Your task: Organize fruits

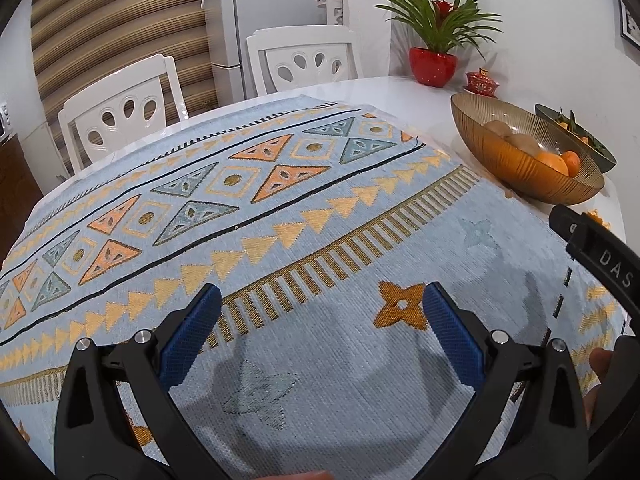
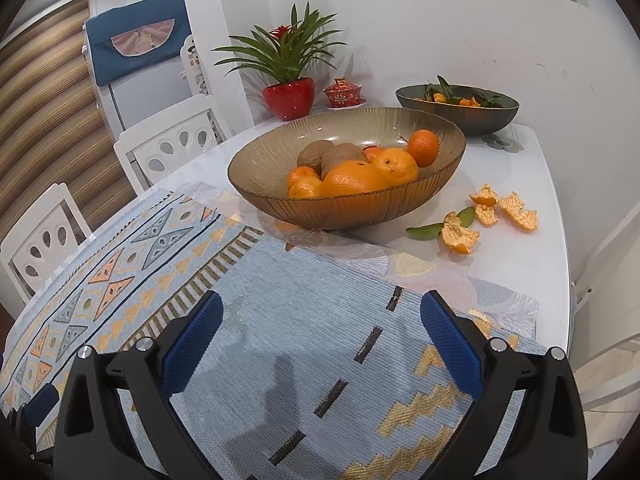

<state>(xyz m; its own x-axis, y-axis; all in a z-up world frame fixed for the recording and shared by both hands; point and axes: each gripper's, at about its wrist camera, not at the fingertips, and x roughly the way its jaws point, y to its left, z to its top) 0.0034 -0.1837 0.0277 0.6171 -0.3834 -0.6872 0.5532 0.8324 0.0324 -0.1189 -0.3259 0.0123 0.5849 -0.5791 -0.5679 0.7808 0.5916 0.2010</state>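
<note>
You're hovering both grippers, left (image 1: pixel 320 300) & right (image 2: pixel 318 308), wide apart w/ nothing held, over the patterned cloth (image 2: pixel 280 320). The amber bowl (image 2: pixel 260 176) is holding 2 kiwis (image 2: pixel 340 156), approx. 6 oranges (image 2: pixel 352 180); 4 peel scraps (image 2: pixel 516 210) lying beside.

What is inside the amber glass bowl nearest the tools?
The amber glass bowl holds several oranges, smaller mandarins and two brown kiwis. Whatever lies beneath this pile is covered by the fruit on top.
</note>
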